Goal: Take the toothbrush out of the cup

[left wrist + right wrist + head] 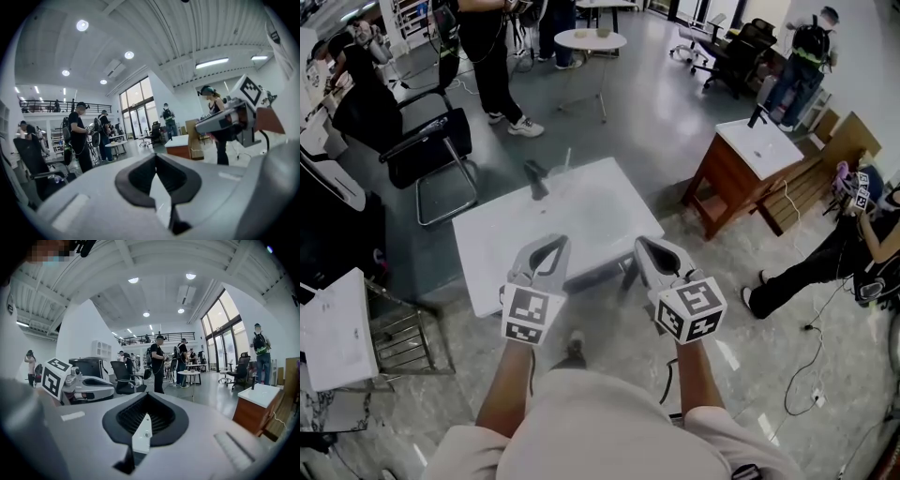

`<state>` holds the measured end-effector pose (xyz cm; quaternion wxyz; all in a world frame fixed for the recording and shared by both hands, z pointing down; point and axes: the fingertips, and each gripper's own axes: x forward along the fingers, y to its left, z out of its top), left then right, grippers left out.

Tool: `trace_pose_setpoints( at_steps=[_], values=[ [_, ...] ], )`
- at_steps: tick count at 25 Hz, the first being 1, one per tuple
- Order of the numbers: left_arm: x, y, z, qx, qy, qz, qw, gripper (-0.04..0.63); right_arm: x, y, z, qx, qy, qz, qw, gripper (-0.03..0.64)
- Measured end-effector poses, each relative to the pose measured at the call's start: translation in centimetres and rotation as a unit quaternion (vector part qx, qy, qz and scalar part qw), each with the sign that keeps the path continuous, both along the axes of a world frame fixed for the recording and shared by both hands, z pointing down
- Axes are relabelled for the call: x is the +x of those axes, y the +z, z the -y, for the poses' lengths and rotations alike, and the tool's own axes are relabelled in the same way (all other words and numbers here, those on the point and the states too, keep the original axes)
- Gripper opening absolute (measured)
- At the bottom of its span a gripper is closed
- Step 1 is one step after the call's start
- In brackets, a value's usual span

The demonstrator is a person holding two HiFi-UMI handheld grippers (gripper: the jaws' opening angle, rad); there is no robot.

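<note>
Where our forearms come in at the bottom of the head view, we hold the left gripper (559, 240) and the right gripper (643, 242) side by side, apart from each other. Their tips reach over the near side of the white table (581, 211). In each gripper's own view the fingers are pressed together at the tips, with nothing between them.

The table top is bare up to its far edge. Towards the upper left of it stands a small dark object (535, 179), and just right of that a pale slim upright one (566, 159) — too small for us to tell cup from toothbrush.

At lower left a metal rack (405, 342) stands near the table's near corner, with a strip of floor between. A black chair (427, 145) crowds the table's left edge. To the right, pale floor lies open as far as a wooden cabinet (741, 164), though a seated person's legs (802, 272) and a cable (811, 361) cross it at the frame's right edge. Beyond the far edge, grey floor runs clear to a round white table (591, 39) at the top, where people stand.
</note>
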<state>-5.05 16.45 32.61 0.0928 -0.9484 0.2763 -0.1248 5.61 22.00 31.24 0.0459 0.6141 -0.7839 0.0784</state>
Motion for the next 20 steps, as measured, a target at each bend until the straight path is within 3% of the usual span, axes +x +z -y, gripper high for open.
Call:
trace_pose_setpoints(
  at_steps=[20],
  values=[
    [1.2,1.8,12.0,-0.025,0.009,0.004,0.9996,0.003,1.2,2.1,11.9,-0.036,0.004,0.009,0.999,0.005]
  ],
)
